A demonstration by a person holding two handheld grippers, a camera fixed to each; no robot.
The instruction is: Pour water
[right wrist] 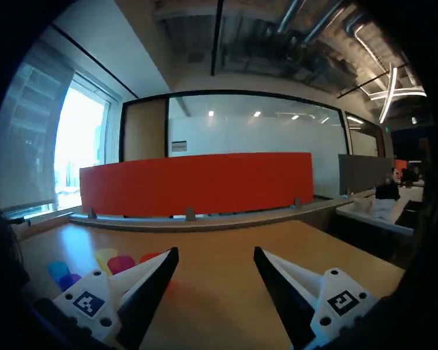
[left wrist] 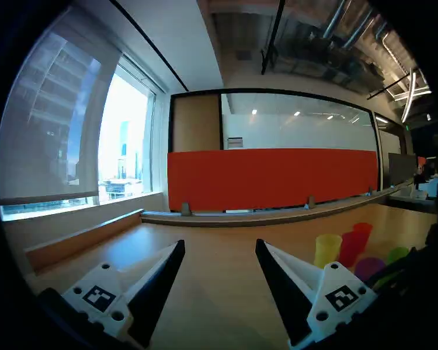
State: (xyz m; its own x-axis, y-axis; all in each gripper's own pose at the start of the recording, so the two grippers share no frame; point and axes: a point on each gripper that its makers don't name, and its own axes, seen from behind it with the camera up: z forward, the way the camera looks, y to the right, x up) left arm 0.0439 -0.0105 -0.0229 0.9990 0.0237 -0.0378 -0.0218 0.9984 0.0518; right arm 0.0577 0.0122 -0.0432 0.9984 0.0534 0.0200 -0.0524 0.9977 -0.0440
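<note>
In the left gripper view my left gripper (left wrist: 219, 249) is open above the wooden table (left wrist: 219, 274), nothing between its fingers. To its right stand coloured plastic cups: a yellow cup (left wrist: 327, 249), a red cup (left wrist: 352, 247), an orange-red cup (left wrist: 362, 230), a purple cup (left wrist: 368, 268) and a green cup (left wrist: 396, 255). In the right gripper view my right gripper (right wrist: 215, 256) is open and holds nothing. The cups sit to its left: a yellow cup (right wrist: 105, 256), a pink cup (right wrist: 121, 263), a red cup (right wrist: 149, 256), a blue cup (right wrist: 59, 270) and a purple cup (right wrist: 69, 281).
An orange divider panel (left wrist: 271, 178) runs along the table's far edge, also seen as the orange panel (right wrist: 195, 184). Large windows (left wrist: 120, 157) are on the left. Other desks (right wrist: 376, 219) stand to the right.
</note>
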